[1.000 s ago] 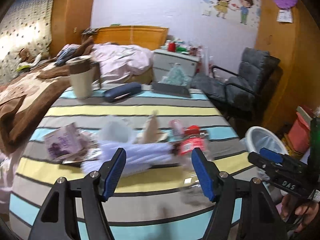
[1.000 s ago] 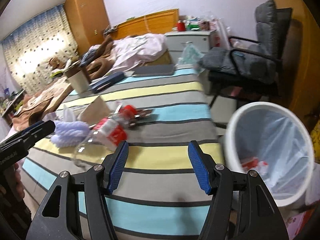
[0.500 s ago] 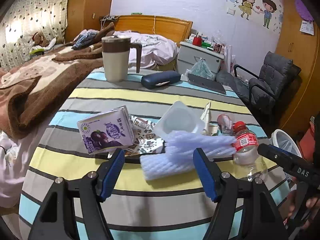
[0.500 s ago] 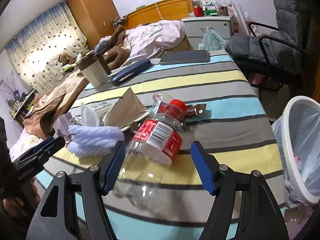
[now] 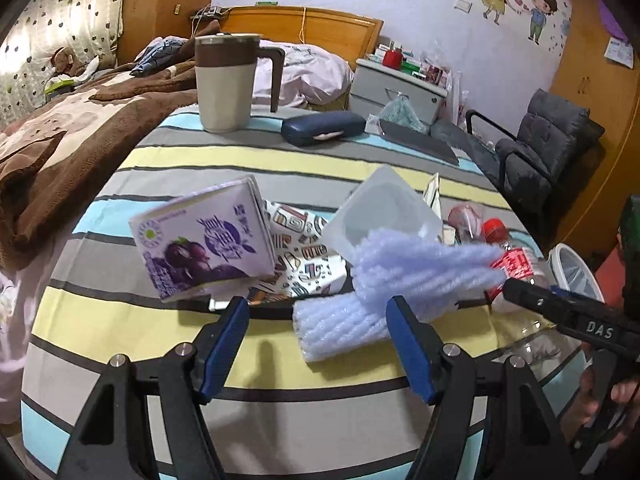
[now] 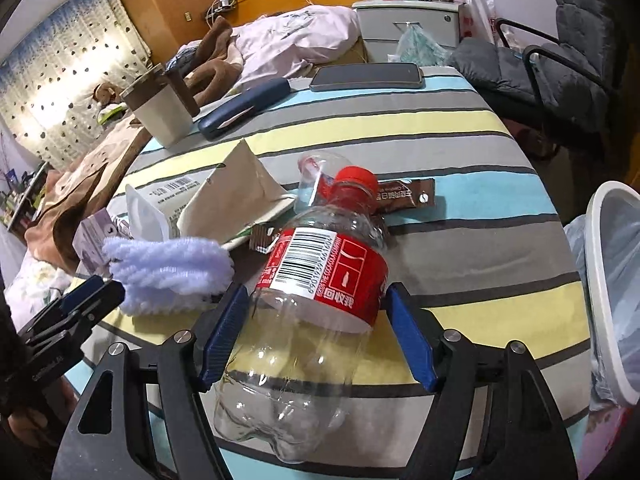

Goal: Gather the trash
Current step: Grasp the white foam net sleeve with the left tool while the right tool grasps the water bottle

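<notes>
A clear plastic bottle (image 6: 320, 280) with a red label and red cap lies on the striped table (image 6: 460, 128). My right gripper (image 6: 316, 334) straddles its body. The jaws are opening and the pads do not press on it. My left gripper (image 5: 316, 344) is open over the near end of a purple foam net (image 5: 400, 272), which lies between its pads untouched. Behind the net sit a purple drink carton (image 5: 204, 240), a clear plastic tub (image 5: 384, 208) and a patterned wrapper (image 5: 304, 248). A brown snack wrapper (image 6: 404, 196) and a beige paper bag (image 6: 236, 196) lie past the bottle.
A white bin (image 6: 608, 272) with a plastic liner stands off the table's right edge. At the table's far side are a lidded mug (image 5: 226, 84), a dark blue case (image 5: 324, 130) and a flat dark device (image 6: 366, 76). A grey chair (image 6: 568, 76) and a bed stand beyond.
Both grippers have come forward and down toward the trash. The right one has swung from the bin side onto the bottle, its jaws wider. The left one now has the foam net's end between its pads.
</notes>
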{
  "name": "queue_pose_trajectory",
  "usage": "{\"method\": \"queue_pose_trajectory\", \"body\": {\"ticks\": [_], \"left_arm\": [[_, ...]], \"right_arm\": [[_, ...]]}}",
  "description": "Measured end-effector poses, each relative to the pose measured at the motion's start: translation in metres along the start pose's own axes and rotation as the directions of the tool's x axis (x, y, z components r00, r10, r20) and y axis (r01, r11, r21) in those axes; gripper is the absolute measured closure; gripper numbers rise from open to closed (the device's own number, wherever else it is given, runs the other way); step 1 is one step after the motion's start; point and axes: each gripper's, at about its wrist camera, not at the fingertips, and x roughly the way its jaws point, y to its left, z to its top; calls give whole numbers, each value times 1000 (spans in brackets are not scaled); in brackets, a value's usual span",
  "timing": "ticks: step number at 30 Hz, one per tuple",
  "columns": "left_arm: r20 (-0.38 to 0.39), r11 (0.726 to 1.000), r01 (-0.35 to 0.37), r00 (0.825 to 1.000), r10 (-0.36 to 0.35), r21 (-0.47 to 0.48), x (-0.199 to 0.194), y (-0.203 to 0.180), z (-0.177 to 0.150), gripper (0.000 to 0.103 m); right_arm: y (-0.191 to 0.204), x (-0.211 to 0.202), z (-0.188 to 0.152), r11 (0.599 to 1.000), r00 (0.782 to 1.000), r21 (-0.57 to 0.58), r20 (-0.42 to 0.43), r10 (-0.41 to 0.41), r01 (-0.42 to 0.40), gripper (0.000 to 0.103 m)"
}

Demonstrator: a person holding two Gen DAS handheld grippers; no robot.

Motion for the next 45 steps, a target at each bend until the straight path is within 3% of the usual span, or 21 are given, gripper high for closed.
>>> {"method": "queue_pose_trajectory", "body": {"ticks": [3,13,22,26,30,38,45], "left_arm": [[-17,999,51,999,-51,18,2,-7,-4,30],[-69,985,157,986,-151,78,-3,-45,-22,30],[-110,936,300,953,-284,182,-29,-85,-34,30],[-12,940,245,968,-249,239,-46,-88,-21,30],[0,953,188,981,-194,239,-39,-86,-10,30],[-106,955,164,984,-142,248,6,-88,-9,30],[-143,953,170,980,-137,249,24,-95,-8,31]], "right_arm": [[-3,-6,-1,998,999,-44,14,-40,41,38],[-27,-21,-3,991,992,-66,36,-117,119,38],[-38,-26,-9,982,987,-104,39,-156,159,38],[-43,-28,-9,982,988,-104,36,-153,156,38],[-45,-29,-10,983,988,-101,36,-147,150,38],[-47,-30,-12,982,988,-105,41,-151,154,38],[-49,-30,-12,982,988,-105,40,-151,155,38]]}}
